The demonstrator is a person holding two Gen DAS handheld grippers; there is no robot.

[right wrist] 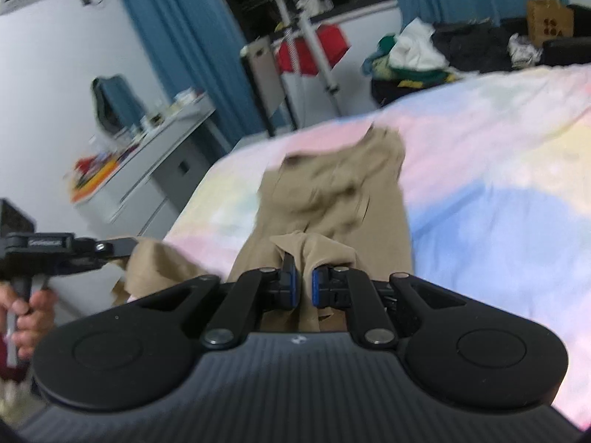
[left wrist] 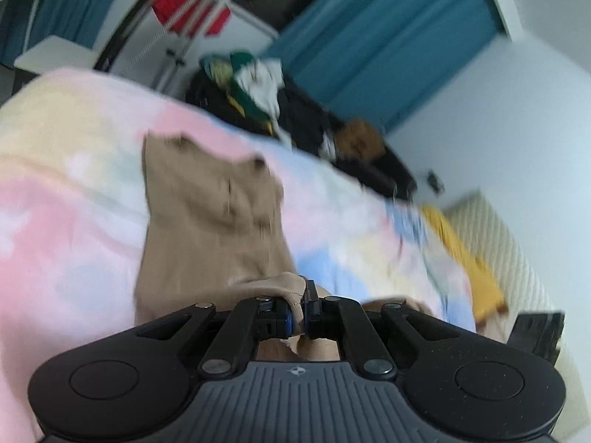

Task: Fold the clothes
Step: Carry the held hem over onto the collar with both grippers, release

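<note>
While both pairs of tongs are clamped on cloth, the thing they share is a tan, ribbed-looking knit garment (left wrist: 207, 221) that runs straight away from them across a bed covered in a pastel pink, blue and yellow sheet (left wrist: 74, 192). The left tongs (left wrist: 303, 308) have their pads drawn together on a bunched tan hem, with a fold of the fabric squeezed between the blue-edged pads. The right tongs (right wrist: 303, 284) pinch a second tuck of the same garment (right wrist: 332, 199), a narrow strip of cloth showing in the slit between their pads.

From either wrist view the garment's long axis points forward, out beyond the fingertips: the near edge is held at the tongs and raised off the sheet, and the far end, with what look like shoulder straps or corners, lies flat on the bed well ahead. The right wrist view shows the left tool out to its left, with a hand (right wrist: 29, 313) on its handle and loose tan fabric hanging beside it, so the two grips sit side by side along the near edge. Neither is clearly nearer the far end.

I judge the step in hand to be a lengthwise fold, carrying the near edge forward over the body. That turns on keeping both tongs level with each other and moving along that forward axis, so the edge lands square rather than skewed. Motion blur hides finer detail of the far end.
</note>
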